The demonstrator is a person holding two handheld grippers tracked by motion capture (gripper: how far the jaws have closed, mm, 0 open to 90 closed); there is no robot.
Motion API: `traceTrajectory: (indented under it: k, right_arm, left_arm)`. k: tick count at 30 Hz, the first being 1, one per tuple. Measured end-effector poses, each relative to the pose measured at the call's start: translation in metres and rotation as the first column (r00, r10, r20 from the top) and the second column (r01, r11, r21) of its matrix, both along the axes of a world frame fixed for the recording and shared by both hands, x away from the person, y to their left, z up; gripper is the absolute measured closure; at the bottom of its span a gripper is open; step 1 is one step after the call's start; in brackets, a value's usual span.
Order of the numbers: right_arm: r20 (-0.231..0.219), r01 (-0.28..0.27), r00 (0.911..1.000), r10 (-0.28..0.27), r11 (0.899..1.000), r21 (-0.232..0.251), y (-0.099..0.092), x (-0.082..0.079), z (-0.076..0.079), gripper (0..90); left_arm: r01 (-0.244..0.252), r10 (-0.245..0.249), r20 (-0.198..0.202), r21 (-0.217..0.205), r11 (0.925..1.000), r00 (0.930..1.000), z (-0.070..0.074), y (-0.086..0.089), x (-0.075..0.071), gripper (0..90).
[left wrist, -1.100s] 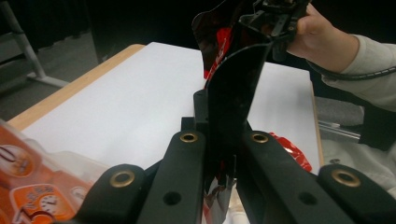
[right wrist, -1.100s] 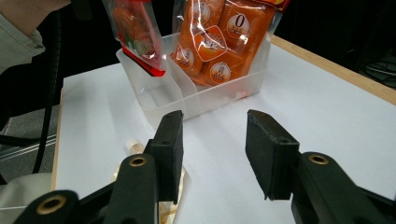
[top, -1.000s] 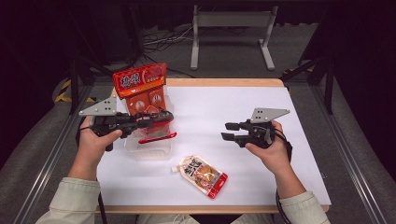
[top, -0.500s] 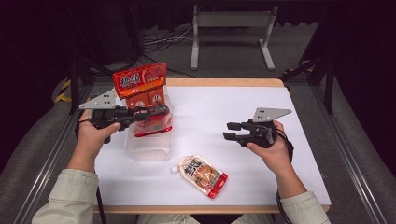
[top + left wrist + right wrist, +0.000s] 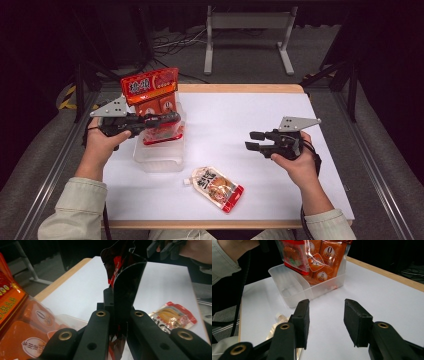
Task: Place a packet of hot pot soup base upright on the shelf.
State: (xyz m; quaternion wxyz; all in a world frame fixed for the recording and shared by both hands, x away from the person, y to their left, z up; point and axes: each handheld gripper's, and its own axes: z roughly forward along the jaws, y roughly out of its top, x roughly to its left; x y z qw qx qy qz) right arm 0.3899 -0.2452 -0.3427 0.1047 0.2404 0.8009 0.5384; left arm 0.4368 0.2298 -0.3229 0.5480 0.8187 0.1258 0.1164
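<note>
Clenching a red pouch over the tub, left claw lies level; right claw gapes.

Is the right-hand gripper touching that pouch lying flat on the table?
Apart. In the high view the right gripper hangs open over bare table, with clear white surface between it and the flat pouch.

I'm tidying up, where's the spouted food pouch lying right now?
In the high view the spouted pouch lies flat near the table's front edge, just right of the clear bin.
</note>
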Motion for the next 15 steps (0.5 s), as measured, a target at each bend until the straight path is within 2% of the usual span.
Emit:
traceTrajectory:
  k: [7,9,15]
  right_arm:
    - [-0.006,0.010,0.9999,-0.010,1.000,0.006,-0.004,-0.001,-0.001,56.8]
    - [-0.006,0.009,0.9999,-0.009,1.000,0.007,-0.004,-0.001,-0.001,56.7]
    - [-0.010,0.001,0.9999,-0.001,1.000,0.011,-0.002,0.000,-0.001,56.5]
  left_arm:
    - [-0.004,0.005,-0.006,0.007,1.0000,1.0000,-0.011,0.000,0.003,89.2]
    - [0.005,-0.005,-0.024,0.009,0.9999,0.9997,-0.014,0.001,0.003,89.1]
    - [0.031,-0.031,-0.040,0.014,0.9994,0.9987,-0.018,0.001,0.003,89.0]
